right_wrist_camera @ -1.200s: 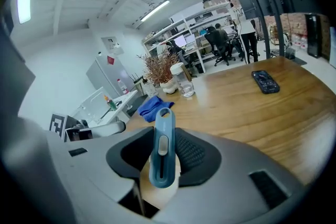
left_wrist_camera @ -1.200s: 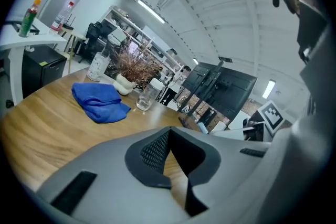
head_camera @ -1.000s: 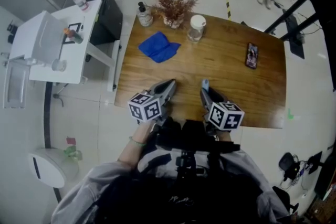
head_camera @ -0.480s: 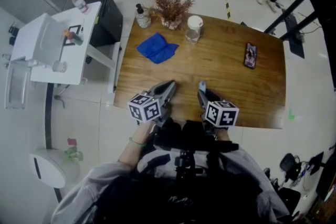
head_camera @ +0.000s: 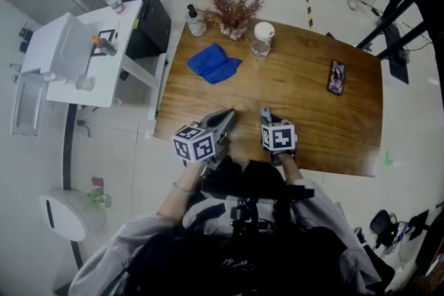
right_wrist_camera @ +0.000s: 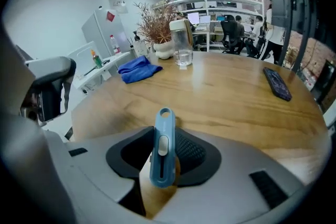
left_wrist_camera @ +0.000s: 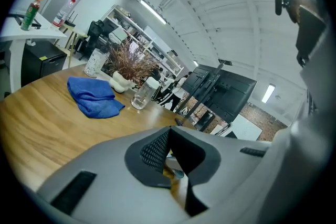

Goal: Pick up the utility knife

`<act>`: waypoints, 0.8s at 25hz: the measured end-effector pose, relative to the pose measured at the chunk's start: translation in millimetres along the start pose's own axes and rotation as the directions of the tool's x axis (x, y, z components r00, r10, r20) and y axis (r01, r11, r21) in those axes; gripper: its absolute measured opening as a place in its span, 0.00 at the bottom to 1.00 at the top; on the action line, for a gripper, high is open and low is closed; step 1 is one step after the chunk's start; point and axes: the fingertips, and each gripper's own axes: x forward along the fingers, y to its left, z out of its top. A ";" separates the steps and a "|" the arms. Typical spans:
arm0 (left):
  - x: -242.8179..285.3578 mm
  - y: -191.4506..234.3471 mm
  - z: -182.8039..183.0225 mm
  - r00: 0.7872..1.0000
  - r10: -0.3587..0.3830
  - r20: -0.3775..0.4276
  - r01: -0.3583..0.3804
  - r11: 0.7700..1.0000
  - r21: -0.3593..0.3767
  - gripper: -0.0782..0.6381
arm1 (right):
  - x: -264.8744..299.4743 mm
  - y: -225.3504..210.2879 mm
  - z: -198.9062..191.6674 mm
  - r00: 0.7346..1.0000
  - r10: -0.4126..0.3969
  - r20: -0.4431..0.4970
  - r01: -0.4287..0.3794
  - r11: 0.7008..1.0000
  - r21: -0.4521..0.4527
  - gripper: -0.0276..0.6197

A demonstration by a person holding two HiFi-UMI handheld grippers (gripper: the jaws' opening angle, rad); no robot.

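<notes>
The blue utility knife [right_wrist_camera: 161, 149] stands between the jaws of my right gripper [right_wrist_camera: 163, 159], which is shut on it, with the end that has a hole pointing away over the wooden table [right_wrist_camera: 226, 102]. In the head view the knife's tip [head_camera: 265, 111] sticks out ahead of the right gripper [head_camera: 268, 121], low over the table's near edge. My left gripper [head_camera: 223, 117] hovers beside it on the left, its jaws together with nothing held; its fingers [left_wrist_camera: 153, 150] meet in the left gripper view.
A blue cloth [head_camera: 214, 63], a soap bottle [head_camera: 196, 21], a dried-plant vase [head_camera: 234, 10] and a lidded glass jar [head_camera: 261, 38] sit at the far side of the table. A phone [head_camera: 337, 77] lies at the right. A white side table [head_camera: 76, 52] stands at the left.
The right gripper has sunk toward the table and rolled, its marker cube shifting left and turning its face upward, with the knife still in it. The left gripper has stayed put.
</notes>
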 end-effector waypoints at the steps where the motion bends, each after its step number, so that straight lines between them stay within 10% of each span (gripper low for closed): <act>1: -0.4 0.1 -0.4 1.000 0.002 0.000 -0.002 1.000 0.000 0.12 | 3.0 -1.2 -4.2 1.000 -0.012 -0.020 0.012 1.000 -0.013 0.26; 11: -1.2 5.2 -1.0 1.000 0.022 0.000 -0.022 1.000 -0.007 0.12 | 8.8 -5.6 -16.1 0.999 -0.014 -0.041 0.013 1.000 -0.004 0.27; 20: 7.9 -1.0 -4.9 1.000 0.001 -0.019 -0.001 1.000 -0.005 0.12 | -76.6 -4.4 42.6 0.952 0.090 0.293 -0.172 0.948 0.267 0.27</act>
